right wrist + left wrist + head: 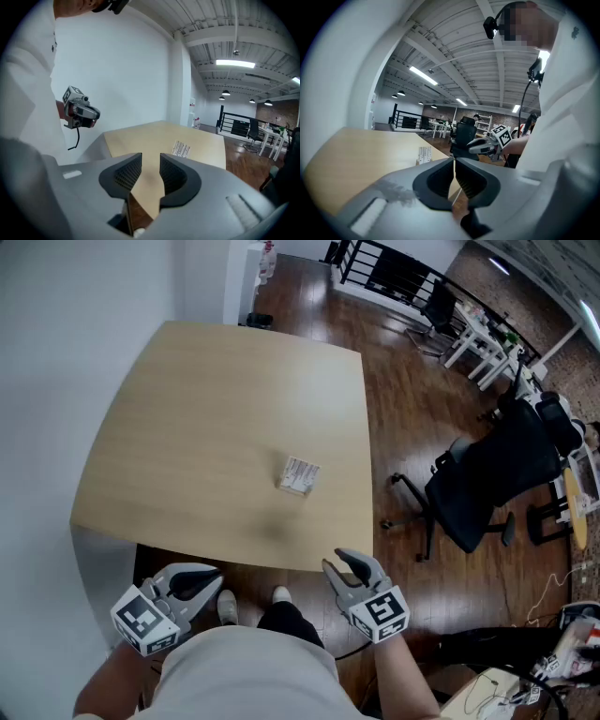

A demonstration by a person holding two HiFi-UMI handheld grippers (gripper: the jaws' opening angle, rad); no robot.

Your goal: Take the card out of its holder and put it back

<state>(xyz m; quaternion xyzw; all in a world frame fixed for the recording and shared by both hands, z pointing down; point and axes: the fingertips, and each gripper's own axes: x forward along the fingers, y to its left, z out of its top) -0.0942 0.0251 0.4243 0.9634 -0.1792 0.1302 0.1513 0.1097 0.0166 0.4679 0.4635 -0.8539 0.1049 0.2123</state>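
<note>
The small white printed card in its clear holder (298,475) is lying on the pale wooden table (187,437), ahead of and nearer the empty, half-open grey right gripper (337,563), while the left gripper (216,575) is hanging closed and empty.

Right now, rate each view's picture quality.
Head view: fisheye bows the table edges; light even, a soft shadow near its front edge. Left gripper view: dark round vignette, bright ceiling strips. Right gripper view: same vignette, ceiling lamp glares; card holder small but clear.
</note>
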